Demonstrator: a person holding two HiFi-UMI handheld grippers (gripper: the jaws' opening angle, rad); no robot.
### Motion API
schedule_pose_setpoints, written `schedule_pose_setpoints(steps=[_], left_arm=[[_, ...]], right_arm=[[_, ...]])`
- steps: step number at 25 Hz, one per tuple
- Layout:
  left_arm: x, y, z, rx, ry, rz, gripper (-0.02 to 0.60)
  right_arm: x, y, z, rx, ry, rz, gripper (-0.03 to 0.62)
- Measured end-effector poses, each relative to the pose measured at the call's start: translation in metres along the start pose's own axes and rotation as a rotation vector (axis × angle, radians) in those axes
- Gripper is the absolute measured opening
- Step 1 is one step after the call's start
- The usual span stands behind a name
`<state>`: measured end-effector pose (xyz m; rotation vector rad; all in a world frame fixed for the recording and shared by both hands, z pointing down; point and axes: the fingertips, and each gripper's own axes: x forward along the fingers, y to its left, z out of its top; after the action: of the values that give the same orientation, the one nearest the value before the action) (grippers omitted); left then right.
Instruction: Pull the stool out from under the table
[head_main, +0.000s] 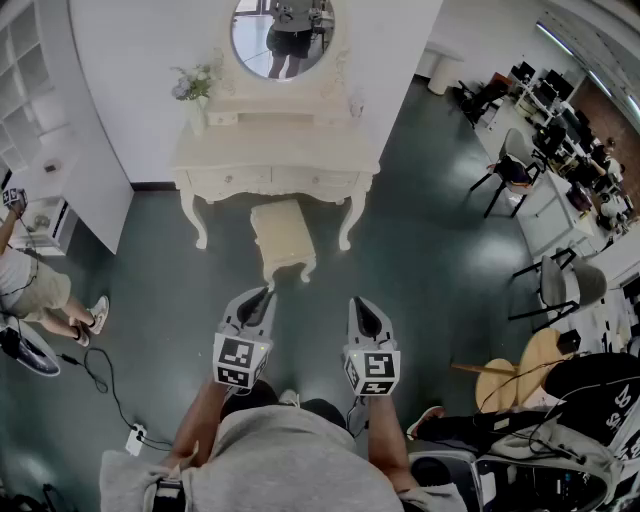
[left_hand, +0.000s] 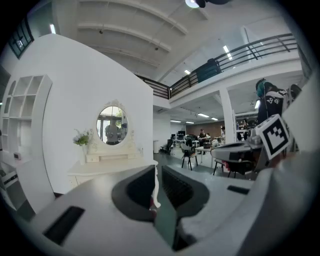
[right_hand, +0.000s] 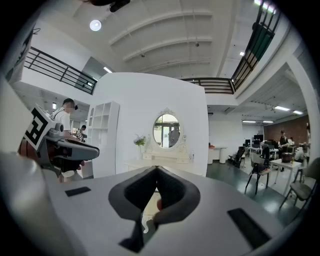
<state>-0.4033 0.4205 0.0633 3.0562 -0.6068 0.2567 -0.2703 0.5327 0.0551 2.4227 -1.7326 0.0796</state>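
A cream stool (head_main: 281, 235) stands on the dark floor, its far half tucked between the legs of the cream dressing table (head_main: 275, 150). Both grippers hover close to my body, well short of the stool. My left gripper (head_main: 262, 293) is shut and empty, its tips pointing at the stool's near edge. My right gripper (head_main: 358, 303) is also shut and empty, a little to the right of the stool. In the left gripper view the left gripper (left_hand: 156, 172) points at the table (left_hand: 107, 167). In the right gripper view the stool (right_hand: 149, 206) shows just below the shut right gripper (right_hand: 156, 172).
An oval mirror (head_main: 283, 35) and a vase of flowers (head_main: 197, 90) top the table. White shelving (head_main: 30, 90) and a seated person (head_main: 40, 290) are at the left. A cable and power strip (head_main: 135, 437) lie on the floor. Chairs (head_main: 510, 170) and a round wooden stool (head_main: 530, 365) stand right.
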Motion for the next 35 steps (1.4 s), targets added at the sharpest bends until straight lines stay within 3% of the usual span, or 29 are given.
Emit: schedule_pose_setpoints(steps=[9, 17, 22, 35], left_arm=[[0.014, 0.000, -0.005, -0.005, -0.001, -0.003, 0.043], [0.068, 0.023, -0.017, -0.032, 0.044, -0.020, 0.043], [0.113, 0.052, -0.008, -0.045, 0.045, -0.024, 0.043], [0.235, 0.173, -0.006, -0.117, 0.072, 0.050, 0.043]], right_arm=[[0.005, -0.010, -0.013, 0.012, 0.037, -0.008, 0.014], [0.053, -0.033, -0.016, 0.019, 0.062, -0.018, 0.014], [0.107, -0.042, -0.011, 0.013, 0.081, 0.003, 0.014], [0.301, -0.050, 0.006, 0.022, 0.145, 0.129, 0.014]])
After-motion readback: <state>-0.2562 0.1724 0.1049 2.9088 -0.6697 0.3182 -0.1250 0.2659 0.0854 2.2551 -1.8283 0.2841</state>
